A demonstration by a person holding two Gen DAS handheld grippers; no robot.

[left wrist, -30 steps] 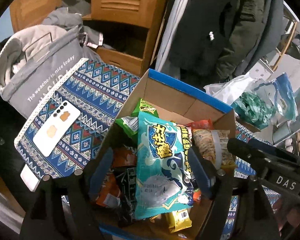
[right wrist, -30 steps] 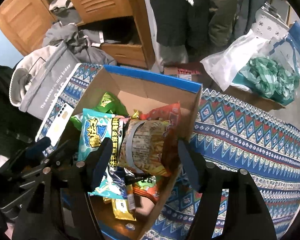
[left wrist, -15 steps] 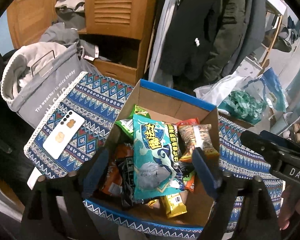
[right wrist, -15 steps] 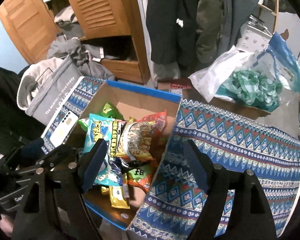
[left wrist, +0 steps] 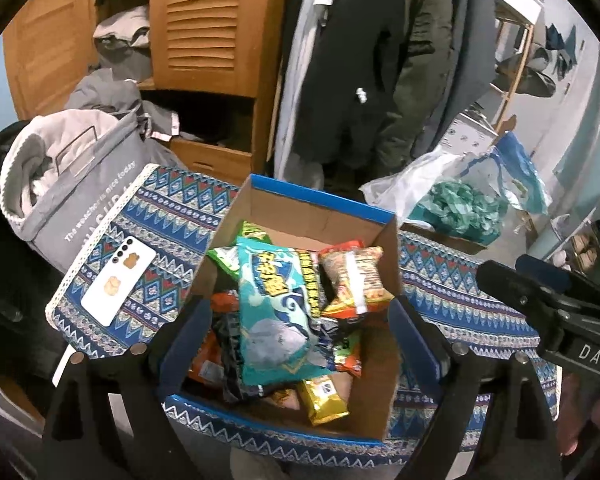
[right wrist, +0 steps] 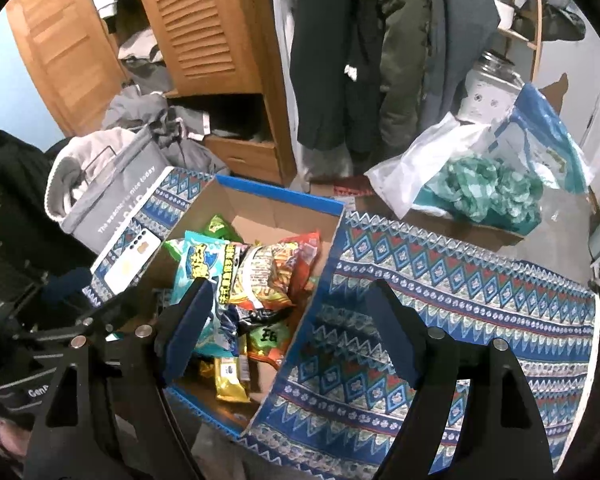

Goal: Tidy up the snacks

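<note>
Open cardboard box [left wrist: 284,216], blue-rimmed, on patterned cloth; snack packets heaped inside, teal bag [left wrist: 276,312] flat on top.

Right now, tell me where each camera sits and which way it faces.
Left wrist: on the left claw, angled down into the snack box; its own two fingers show, plus the right claw at the frame's right.
Right wrist: on the right claw, angled down at the box's right wall and the patterned cloth; its own fingers show.
Shared: box, teal snack bag, white phone.
</note>
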